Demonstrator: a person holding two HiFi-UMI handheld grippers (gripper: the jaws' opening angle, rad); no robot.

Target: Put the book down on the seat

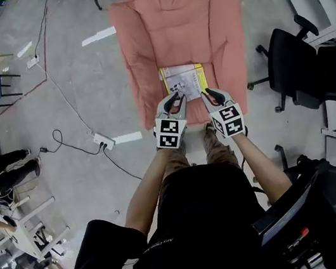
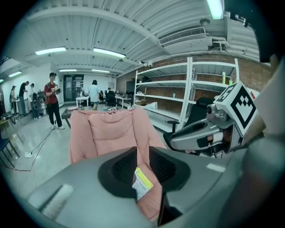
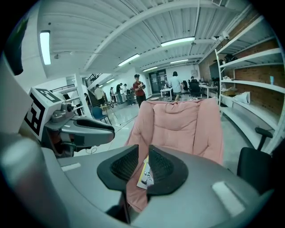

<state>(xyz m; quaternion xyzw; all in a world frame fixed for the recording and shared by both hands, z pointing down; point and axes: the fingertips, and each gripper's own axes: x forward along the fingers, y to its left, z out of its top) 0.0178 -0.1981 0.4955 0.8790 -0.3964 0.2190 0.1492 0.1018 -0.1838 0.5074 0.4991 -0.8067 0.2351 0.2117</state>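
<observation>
The book (image 1: 183, 81) lies flat on the pink armchair (image 1: 142, 58) seat, beyond and below both jaw pairs; left gripper (image 1: 176, 100) and right gripper (image 1: 210, 96) are slightly parted, gripping nothing, so the job looks done
</observation>
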